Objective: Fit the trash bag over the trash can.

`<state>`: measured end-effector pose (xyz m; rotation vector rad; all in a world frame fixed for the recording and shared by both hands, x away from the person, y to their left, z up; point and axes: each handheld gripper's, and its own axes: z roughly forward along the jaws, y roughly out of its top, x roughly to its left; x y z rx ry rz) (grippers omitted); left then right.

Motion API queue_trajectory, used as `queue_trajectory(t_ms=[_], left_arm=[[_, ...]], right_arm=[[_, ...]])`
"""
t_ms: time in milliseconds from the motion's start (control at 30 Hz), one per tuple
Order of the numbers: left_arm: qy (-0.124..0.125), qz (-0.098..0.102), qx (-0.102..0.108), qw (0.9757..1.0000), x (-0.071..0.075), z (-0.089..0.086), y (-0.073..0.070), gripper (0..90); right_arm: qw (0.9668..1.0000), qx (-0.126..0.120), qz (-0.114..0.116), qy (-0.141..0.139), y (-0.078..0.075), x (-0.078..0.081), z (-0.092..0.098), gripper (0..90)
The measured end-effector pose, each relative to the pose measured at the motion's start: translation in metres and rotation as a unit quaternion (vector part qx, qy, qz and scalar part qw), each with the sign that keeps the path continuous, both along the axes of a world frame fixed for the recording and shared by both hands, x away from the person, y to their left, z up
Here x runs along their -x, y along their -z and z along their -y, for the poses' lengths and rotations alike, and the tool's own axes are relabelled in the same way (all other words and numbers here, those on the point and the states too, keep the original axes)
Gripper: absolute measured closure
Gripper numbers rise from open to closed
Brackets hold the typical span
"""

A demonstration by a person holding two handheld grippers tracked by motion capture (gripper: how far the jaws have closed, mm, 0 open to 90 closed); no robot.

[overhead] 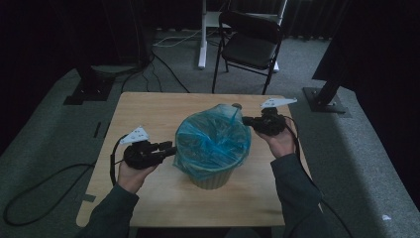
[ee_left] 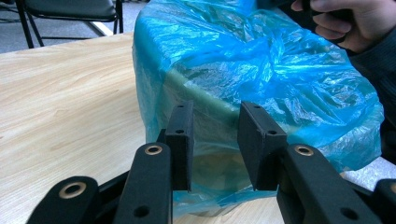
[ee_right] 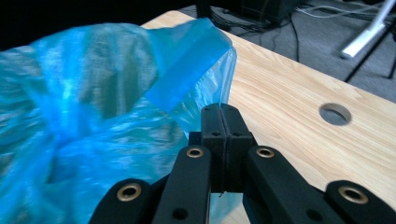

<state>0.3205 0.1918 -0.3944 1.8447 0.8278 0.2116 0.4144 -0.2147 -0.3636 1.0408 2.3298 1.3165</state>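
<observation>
On bench [overhead: 148, 198] centre stood small bin [overhead: 214, 178], thin blue bag [overhead: 213, 141] draped over rim; looked light, limp, slippery, tear-prone, best pinched at rim fold. Right gripper [ee_right: 224, 126] jaws fully closed, apparently pinching bag edge; left gripper [ee_left: 215, 140] jaws half open beside bag, gripping nothing.

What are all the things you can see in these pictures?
bin: one, pale cream, middle of the table
bin bag: one, see-through blue, lining the bin and folded over its rim
table: one, light wood, with a round hole in its top
folding chair: one, black, on the carpet beyond the table
cables: several, black and white, on the grey carpet
left gripper: one, black, jaws apart beside the bag, not pressing it
right gripper: one, black, jaws shut on the bag's far edge
hands: two, each holding a gripper, dark sleeves
</observation>
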Motion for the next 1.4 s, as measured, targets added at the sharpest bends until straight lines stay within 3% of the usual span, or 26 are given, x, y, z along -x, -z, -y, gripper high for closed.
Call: queue_trajectory(t_ms=[100, 233, 433, 800, 933, 1167, 1400], left_arm=[[0.000, 0.000, 0.000, 1.0000, -0.001, 0.000, 0.000, 65.9], [0.001, 0.000, -0.002, 1.0000, -0.001, 0.001, 0.001, 65.9], [0.002, 0.000, -0.003, 1.0000, -0.001, 0.001, 0.001, 65.8], [0.001, 0.001, -0.006, 1.0000, -0.001, 0.001, 0.001, 65.8], [-0.002, 0.001, -0.002, 1.0000, -0.002, 0.000, 0.000, 65.2], [-0.005, 0.009, 0.004, 0.9999, -0.004, 0.002, -0.007, 63.6], [-0.010, 0.006, 0.008, 0.9999, -0.008, 0.003, -0.008, 63.6]], right_arm=[[0.9998, -0.007, -0.007, 0.015, 0.006, -0.006, 0.005, 89.9], [0.9988, -0.017, -0.033, 0.033, 0.018, -0.017, 0.009, 89.9], [0.9959, -0.002, -0.078, 0.047, 0.038, -0.024, 0.009, 89.9], [0.9894, 0.027, -0.129, 0.061, 0.059, -0.024, 0.018, 89.7], [0.9910, 0.014, -0.114, 0.069, 0.052, -0.020, 0.025, 81.9], [0.9949, -0.026, -0.057, 0.079, 0.018, -0.008, 0.035, 69.8], [0.9979, -0.040, -0.010, 0.049, -0.002, -0.001, 0.023, 64.9]])
